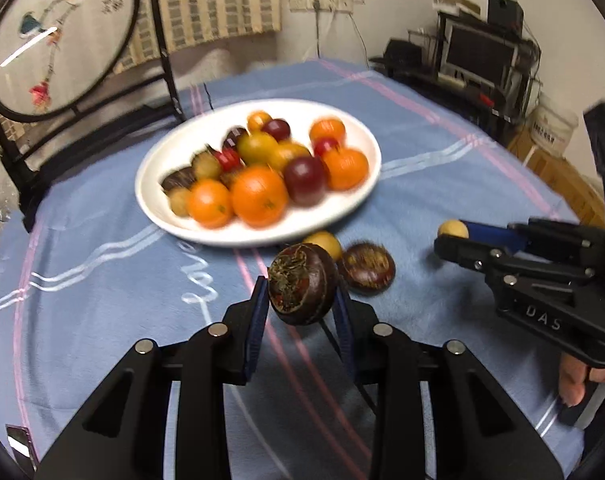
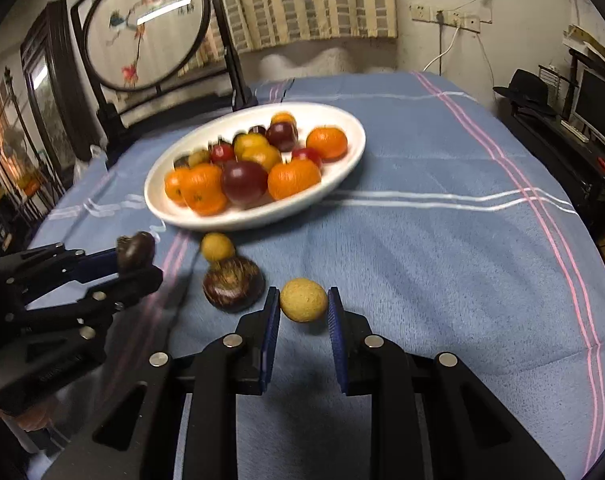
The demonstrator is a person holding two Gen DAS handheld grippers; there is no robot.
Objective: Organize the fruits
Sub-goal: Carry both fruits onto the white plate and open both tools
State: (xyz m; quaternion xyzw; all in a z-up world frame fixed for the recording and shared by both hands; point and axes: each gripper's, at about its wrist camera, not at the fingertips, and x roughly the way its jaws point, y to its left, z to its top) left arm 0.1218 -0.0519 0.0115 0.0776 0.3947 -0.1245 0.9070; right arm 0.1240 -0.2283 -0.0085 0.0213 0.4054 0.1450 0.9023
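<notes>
My left gripper is shut on a dark brown round fruit, held just above the blue cloth; the right wrist view shows the same fruit at the left. My right gripper is shut on a small tan-yellow round fruit, which also appears at the right of the left wrist view. A second dark brown fruit and another small yellow fruit lie on the cloth in front of the white plate. The plate holds several oranges, dark red plums and other fruits.
A round embroidered screen in a black stand stands behind the plate at the back left. The blue striped tablecloth stretches bare to the right. A desk with monitors sits beyond the table's right edge. A person's hand grips the right tool.
</notes>
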